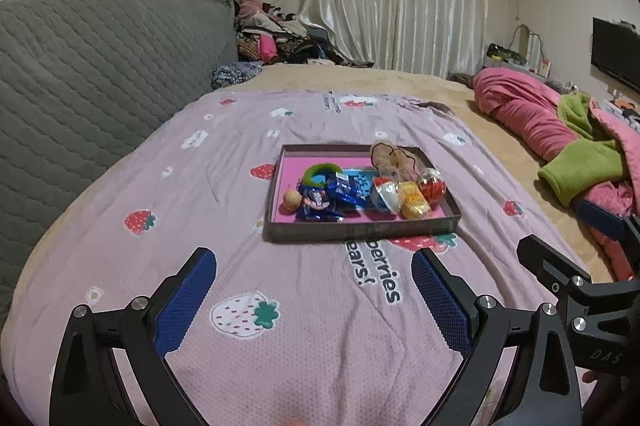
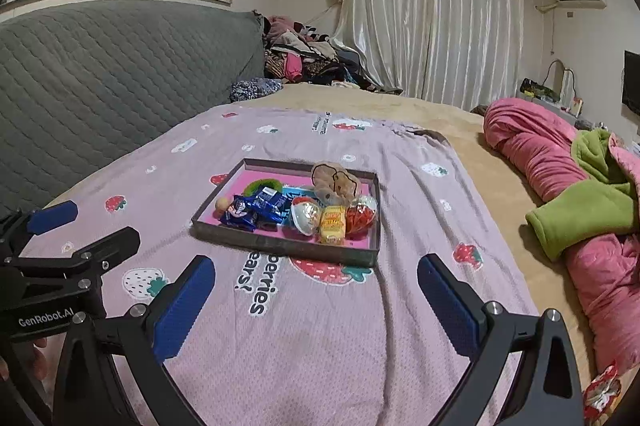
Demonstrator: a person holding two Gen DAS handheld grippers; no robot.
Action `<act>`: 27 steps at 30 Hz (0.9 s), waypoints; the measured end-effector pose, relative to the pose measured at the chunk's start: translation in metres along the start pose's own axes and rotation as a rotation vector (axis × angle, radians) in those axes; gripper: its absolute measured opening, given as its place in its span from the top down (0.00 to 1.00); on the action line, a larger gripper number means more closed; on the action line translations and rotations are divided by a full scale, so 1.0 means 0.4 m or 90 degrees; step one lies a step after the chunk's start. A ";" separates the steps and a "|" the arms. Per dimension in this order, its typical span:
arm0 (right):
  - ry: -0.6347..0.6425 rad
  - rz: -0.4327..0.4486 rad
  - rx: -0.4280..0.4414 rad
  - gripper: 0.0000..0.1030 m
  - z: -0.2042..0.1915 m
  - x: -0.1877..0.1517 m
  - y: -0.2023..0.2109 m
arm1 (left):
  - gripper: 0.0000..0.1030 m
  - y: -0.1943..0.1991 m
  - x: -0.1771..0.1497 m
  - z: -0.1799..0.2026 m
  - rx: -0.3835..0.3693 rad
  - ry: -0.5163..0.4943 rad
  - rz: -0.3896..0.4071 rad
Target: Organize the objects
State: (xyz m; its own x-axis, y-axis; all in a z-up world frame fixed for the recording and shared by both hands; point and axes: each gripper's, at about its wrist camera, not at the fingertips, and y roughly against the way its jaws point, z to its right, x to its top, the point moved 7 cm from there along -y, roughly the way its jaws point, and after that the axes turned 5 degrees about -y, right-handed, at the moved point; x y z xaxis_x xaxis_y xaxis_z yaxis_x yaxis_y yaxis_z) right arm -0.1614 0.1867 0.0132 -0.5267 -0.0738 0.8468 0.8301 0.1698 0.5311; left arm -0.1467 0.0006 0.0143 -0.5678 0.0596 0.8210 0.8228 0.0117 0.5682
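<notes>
Tray (image 1: 360,226): shallow, pink-lined, resting on the strawberry-print sheet (image 1: 240,246) mid-bed, well away from every edge; all the small things I can see sit inside it.
Left tongs (image 1: 314,300): mine, spread wide, nothing held, hovering short of the tray's near wall.
Right tongs (image 2: 316,306): also wide apart and empty, beside the left.
Soft bed: pressing down could tilt the tray and slide everything toward one wall.
Crowding: blue snack packets (image 1: 332,195), yellow packet (image 1: 414,205) and two egg-shaped capsules (image 1: 431,182) touch, so I could pinch two at once.
Round ball (image 1: 292,199): may roll away.
Plush toy (image 1: 394,159): leans over the far wall, could tip out.
Stray wrapper (image 2: 602,392): at the bed's right edge, easily missed.
</notes>
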 end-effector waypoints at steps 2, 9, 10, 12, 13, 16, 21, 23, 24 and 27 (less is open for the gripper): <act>0.006 -0.001 -0.008 0.01 0.000 -0.013 -0.006 | 0.04 -0.005 -0.008 -0.001 0.008 -0.003 0.006; 0.008 -0.002 -0.021 0.01 0.004 -0.060 -0.031 | 0.04 -0.041 -0.044 -0.001 0.008 -0.002 -0.001; 0.008 -0.002 -0.022 0.01 0.005 -0.064 -0.033 | 0.04 -0.046 -0.051 0.001 0.007 -0.004 0.000; 0.006 -0.006 -0.023 0.01 0.006 -0.077 -0.041 | 0.04 -0.056 -0.060 0.002 0.007 -0.004 0.001; 0.005 -0.008 -0.023 0.01 0.007 -0.084 -0.047 | 0.04 -0.060 -0.064 0.002 0.008 -0.004 0.002; 0.004 -0.011 -0.026 0.01 0.009 -0.099 -0.056 | 0.04 -0.076 -0.080 0.005 0.009 -0.005 -0.002; -0.003 -0.023 -0.035 0.01 0.024 -0.131 -0.078 | 0.04 -0.095 -0.109 0.006 0.008 -0.006 -0.005; -0.009 -0.030 -0.036 0.01 0.033 -0.147 -0.086 | 0.04 -0.101 -0.118 0.004 0.007 -0.004 -0.007; -0.010 -0.030 -0.036 0.01 0.034 -0.151 -0.088 | 0.04 -0.103 -0.121 0.003 0.007 -0.001 -0.005; -0.011 -0.037 -0.037 0.01 0.032 -0.168 -0.097 | 0.04 -0.113 -0.131 0.005 0.003 0.001 -0.009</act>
State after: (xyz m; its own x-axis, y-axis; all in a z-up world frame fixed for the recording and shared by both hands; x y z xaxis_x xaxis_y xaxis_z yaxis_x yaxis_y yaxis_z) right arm -0.1605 0.1976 -0.0644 -0.5764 -0.0646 0.8146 0.8075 0.1080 0.5799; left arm -0.1540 -0.0010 -0.0545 -0.5799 0.0584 0.8126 0.8145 0.0167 0.5800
